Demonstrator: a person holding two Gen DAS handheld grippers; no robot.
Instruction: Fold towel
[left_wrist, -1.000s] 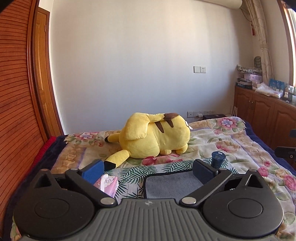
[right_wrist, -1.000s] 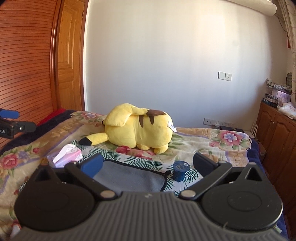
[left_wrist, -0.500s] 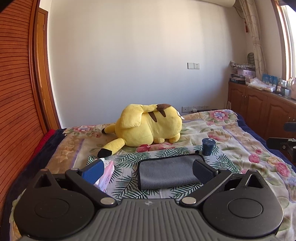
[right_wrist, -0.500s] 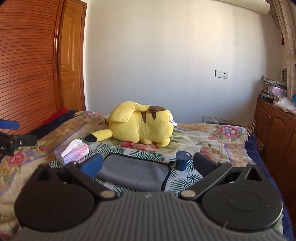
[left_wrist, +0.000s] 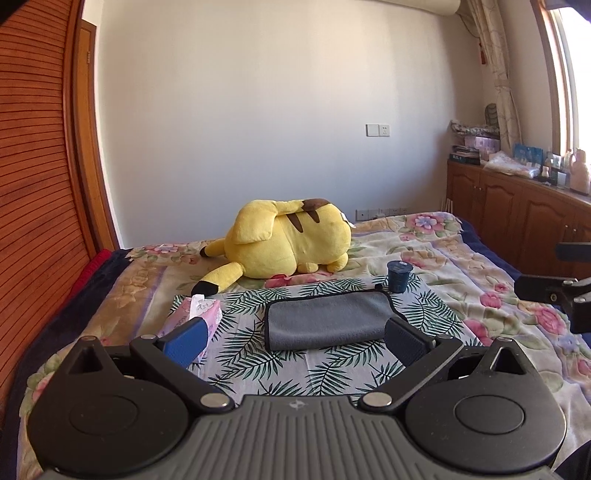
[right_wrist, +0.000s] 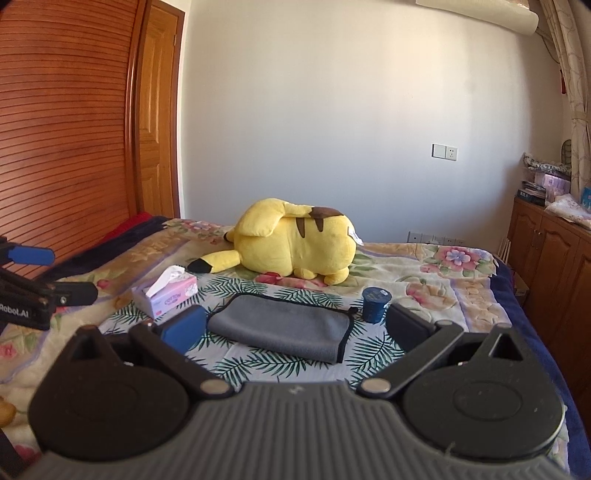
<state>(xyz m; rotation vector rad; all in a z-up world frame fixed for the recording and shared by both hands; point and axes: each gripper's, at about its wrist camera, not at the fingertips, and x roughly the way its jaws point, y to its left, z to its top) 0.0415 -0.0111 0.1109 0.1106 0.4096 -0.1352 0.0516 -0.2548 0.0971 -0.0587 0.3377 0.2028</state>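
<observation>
A grey towel (left_wrist: 327, 319) with a dark hem lies folded into a flat rectangle on the leaf-print cloth (left_wrist: 332, 369) on the bed; it also shows in the right wrist view (right_wrist: 284, 326). My left gripper (left_wrist: 293, 341) is open and empty, held just short of the towel's near edge. My right gripper (right_wrist: 295, 330) is open and empty, also short of the towel. Neither gripper touches the towel. The right gripper's fingers (left_wrist: 546, 291) show at the right edge of the left wrist view, and the left gripper's fingers (right_wrist: 55, 291) at the left edge of the right wrist view.
A yellow plush toy (left_wrist: 288, 243) lies behind the towel. A pink tissue box (right_wrist: 166, 293) sits left of the towel, a small dark blue cup (right_wrist: 375, 304) at its right far corner. Wooden wardrobe (right_wrist: 66, 140) left, wooden cabinets (left_wrist: 517, 221) right.
Both grippers have pulled back and risen from the towel, so more of the bed shows in front of them. The towel lies still and folded. Both stay open.
</observation>
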